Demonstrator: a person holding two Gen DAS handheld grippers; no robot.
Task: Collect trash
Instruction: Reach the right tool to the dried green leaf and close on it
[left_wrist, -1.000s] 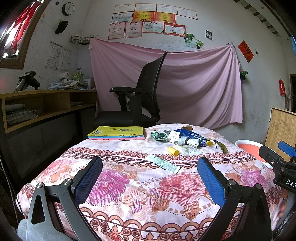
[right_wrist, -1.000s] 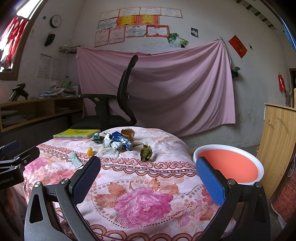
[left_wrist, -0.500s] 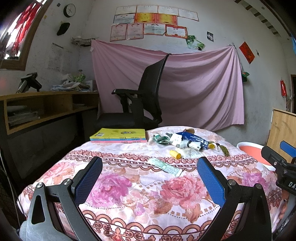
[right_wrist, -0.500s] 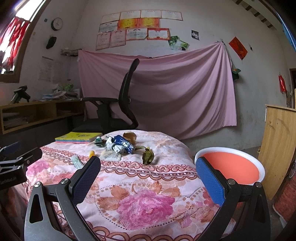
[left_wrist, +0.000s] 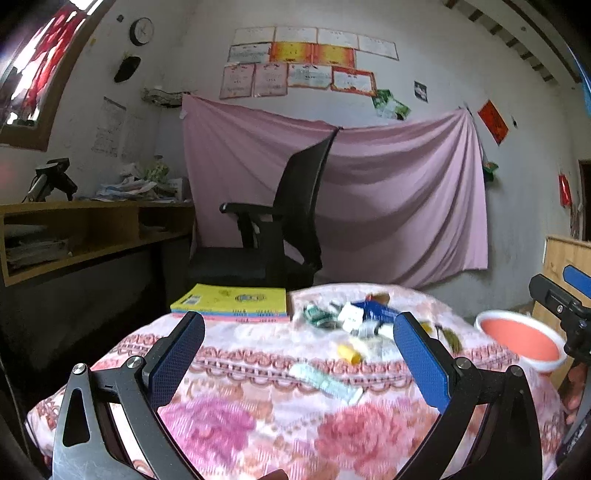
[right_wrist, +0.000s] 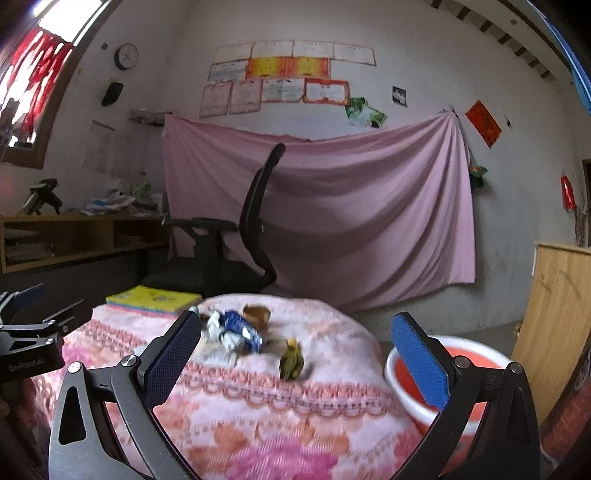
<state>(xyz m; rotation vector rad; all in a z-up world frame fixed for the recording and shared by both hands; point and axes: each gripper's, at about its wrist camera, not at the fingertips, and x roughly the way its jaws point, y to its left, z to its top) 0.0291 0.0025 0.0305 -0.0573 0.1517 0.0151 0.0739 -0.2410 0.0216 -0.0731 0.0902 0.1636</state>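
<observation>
Trash lies in a loose heap on the floral tablecloth (left_wrist: 258, 424): a blue wrapper (left_wrist: 376, 314) (right_wrist: 242, 326), a green crumpled packet (left_wrist: 314, 314), a small yellow piece (left_wrist: 349, 354), a flat pale strip (left_wrist: 325, 382), a green-yellow wad (right_wrist: 291, 360) and a brown scrap (right_wrist: 256, 314). My left gripper (left_wrist: 299, 363) hovers open over the near table edge, short of the strip. Nothing sits between the fingers of my right gripper (right_wrist: 295, 362), which is open before the wad. An orange basin with a white rim (right_wrist: 458, 360) (left_wrist: 521, 338) stands off the table's right side.
A yellow book stack (left_wrist: 232, 301) lies at the table's far left. Behind the table stands a black office chair (left_wrist: 280, 229) against a pink hanging sheet (left_wrist: 388, 192). A wooden desk with shelves (left_wrist: 74, 236) runs along the left wall; a wooden panel (right_wrist: 554, 325) stands right.
Both grippers have tilted and moved forward, so the trash heap and the basin sit lower and larger in view. Both views are blurred by motion. Both grippers stay open.
</observation>
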